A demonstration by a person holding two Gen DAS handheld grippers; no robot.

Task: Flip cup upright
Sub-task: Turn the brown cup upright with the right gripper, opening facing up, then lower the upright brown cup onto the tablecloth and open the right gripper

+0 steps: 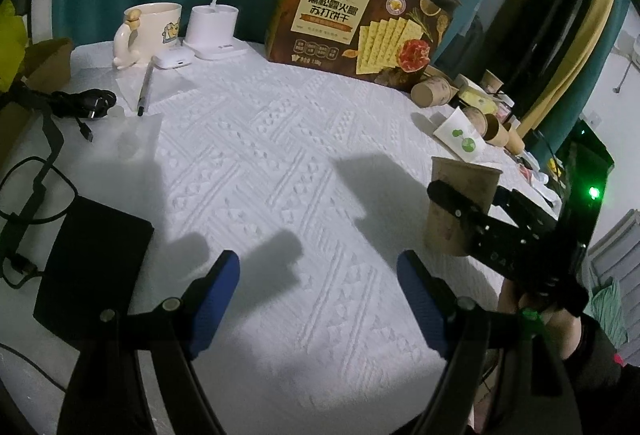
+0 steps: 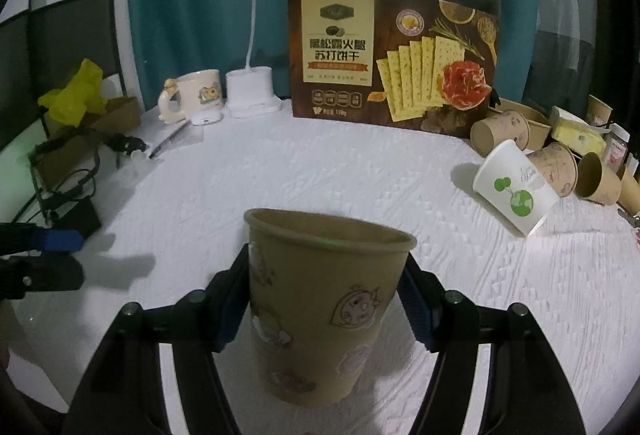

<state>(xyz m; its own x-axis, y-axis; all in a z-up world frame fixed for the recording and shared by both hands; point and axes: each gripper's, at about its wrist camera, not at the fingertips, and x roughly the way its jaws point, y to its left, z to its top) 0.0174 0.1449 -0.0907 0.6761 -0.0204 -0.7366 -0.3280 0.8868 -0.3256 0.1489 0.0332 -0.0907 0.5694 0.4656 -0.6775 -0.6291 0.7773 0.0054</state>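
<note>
1. risk first: the brown paper cup sits mouth-up between the jaws of the right gripper, which are closed on its sides about midway up. the wall is thin paper, so too hard a squeeze would likely dent it, and too light a one could let it slip.
2. from the left wrist view the cup looks to hang a little above the white textured cloth on the desk, towards the near right. whether its base touches the cloth i cannot tell. if let go while still tilted, it could topple back onto its side.
3. the left gripper hovers over bare cloth with its jaws partly open and nothing between them, so it cannot steady the cup.
4. a swing to the right could knock the white cup with green print and the other brown cups lying on their sides there.
5. containers: the held cup's inside is not visible. the cream mug at the far left stands upright, contents unseen. the cracker box stands closed at the far edge.
</note>
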